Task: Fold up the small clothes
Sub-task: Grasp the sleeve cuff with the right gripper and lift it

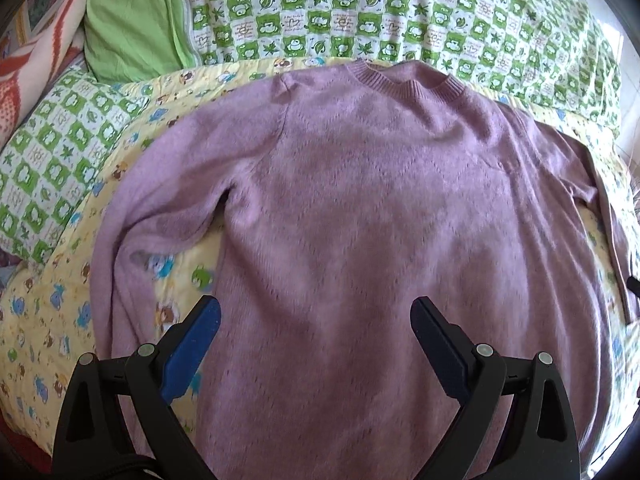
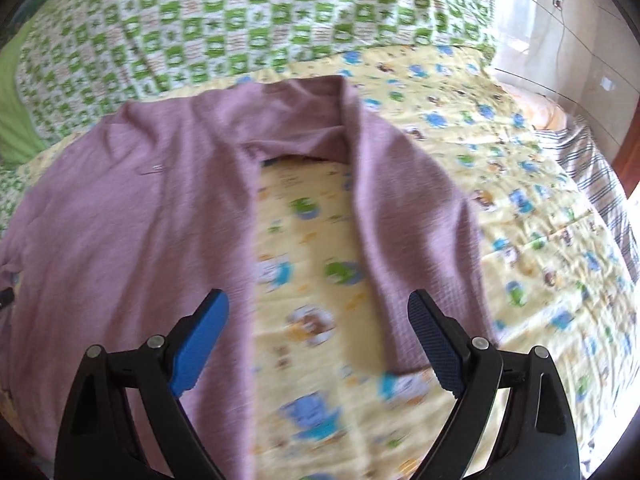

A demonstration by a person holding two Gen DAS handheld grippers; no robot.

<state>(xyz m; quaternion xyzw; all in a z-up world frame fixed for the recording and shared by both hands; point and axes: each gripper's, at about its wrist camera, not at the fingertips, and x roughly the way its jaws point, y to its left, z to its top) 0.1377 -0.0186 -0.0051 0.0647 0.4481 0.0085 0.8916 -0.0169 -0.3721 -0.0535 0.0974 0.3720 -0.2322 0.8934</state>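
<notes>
Across a yellow cartoon-print quilt (image 1: 48,320) lies a fuzzy mauve knit sweater (image 1: 360,200), ribbed collar far, 2 sleeves out. Left gripper (image 1: 316,312) and right gripper (image 2: 318,306) hover spread, empty.

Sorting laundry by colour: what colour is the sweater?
Pinkish mauve sweater, clearest in left wrist view.

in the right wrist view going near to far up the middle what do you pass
right claw → yellow cartoon-print quilt → purple sweater → green checked blanket
</notes>
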